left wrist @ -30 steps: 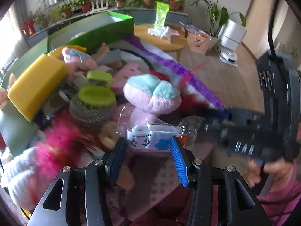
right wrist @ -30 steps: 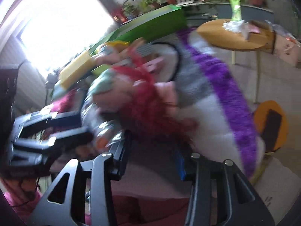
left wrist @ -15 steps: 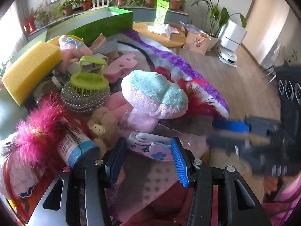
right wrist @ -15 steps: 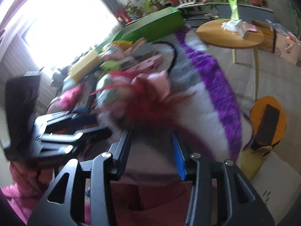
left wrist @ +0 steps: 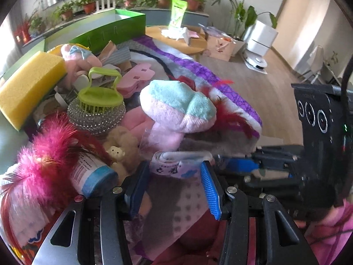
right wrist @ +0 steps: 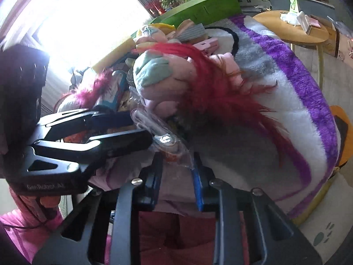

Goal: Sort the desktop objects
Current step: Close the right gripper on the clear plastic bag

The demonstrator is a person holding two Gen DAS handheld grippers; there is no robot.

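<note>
A long green box (left wrist: 114,29) stands open at the far edge of the pile; its inside does not show from either view. In front of it lie a yellow sponge (left wrist: 30,84), a green brush (left wrist: 100,95) on a steel scourer (left wrist: 97,117), a pink clip (left wrist: 136,78), a plush mushroom (left wrist: 176,108), magenta feathers (left wrist: 48,152), a blue-capped tube (left wrist: 92,176) and a small bear (left wrist: 120,150), all heaped on a purple-edged blanket (left wrist: 198,72). The task's thing, a rolled cloth in a clear bag (left wrist: 176,163), lies at the near edge of the heap, just under the mushroom. The left hand-held gripper (left wrist: 174,187) stands released, its blue pads either side of the roll, and whether they touch it cannot be told. The right hand-held gripper (right wrist: 177,170) has just been narrowing its jaws, and the corner of the clear bag (right wrist: 167,141) sits between its pads; whether they pinch the plastic is not clear in the blur. Against the frame one second back, the right hand-held gripper has come in from the side to meet the bag next to the left one, the mushroom now shows tipped over the roll, and the tube and bear have come into the left view.
</note>
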